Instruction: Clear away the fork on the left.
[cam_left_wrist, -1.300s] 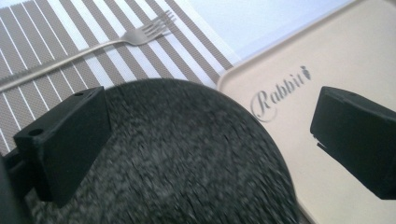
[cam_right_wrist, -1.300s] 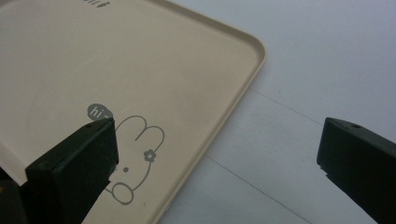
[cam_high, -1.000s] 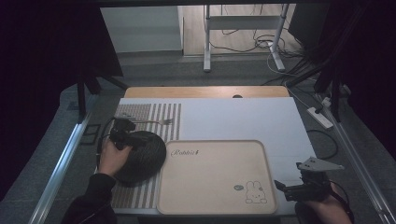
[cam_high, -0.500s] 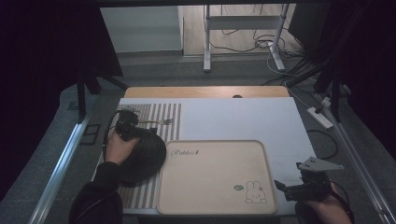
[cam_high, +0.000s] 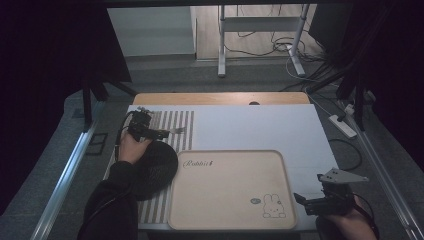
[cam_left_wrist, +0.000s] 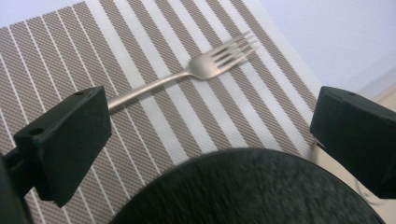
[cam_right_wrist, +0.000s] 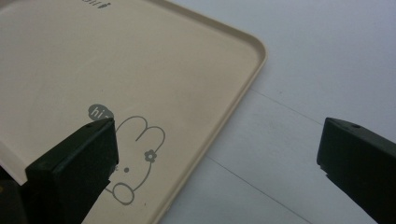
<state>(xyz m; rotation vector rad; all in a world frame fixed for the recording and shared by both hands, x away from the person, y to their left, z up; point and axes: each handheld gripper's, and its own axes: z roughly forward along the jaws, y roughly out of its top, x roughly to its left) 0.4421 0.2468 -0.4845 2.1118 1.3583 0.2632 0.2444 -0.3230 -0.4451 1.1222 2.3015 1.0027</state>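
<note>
The left claw (cam_left_wrist: 205, 140), jaws spread wide, hangs above the round black plate (cam_left_wrist: 247, 186), aimed at the silver metal fork (cam_left_wrist: 187, 74) lying on the striped placemat (cam_left_wrist: 60, 60), seemingly lining up a pick. The right claw (cam_high: 320, 202) waits open beside the beige tray (cam_high: 225, 190).

High view sits above the near side, looking forward and down over the whole table (cam_high: 260, 125). Left gripper view is low and close over the striped mat (cam_left_wrist: 154, 116), fork (cam_left_wrist: 196, 70) ahead. Right gripper view hugs the tray (cam_right_wrist: 140, 70) corner; high view shares both.

Fork (cam_left_wrist: 196, 70) on placemat (cam_high: 172, 122), behind plate (cam_high: 155, 167); tray (cam_high: 225, 220) right.
</note>
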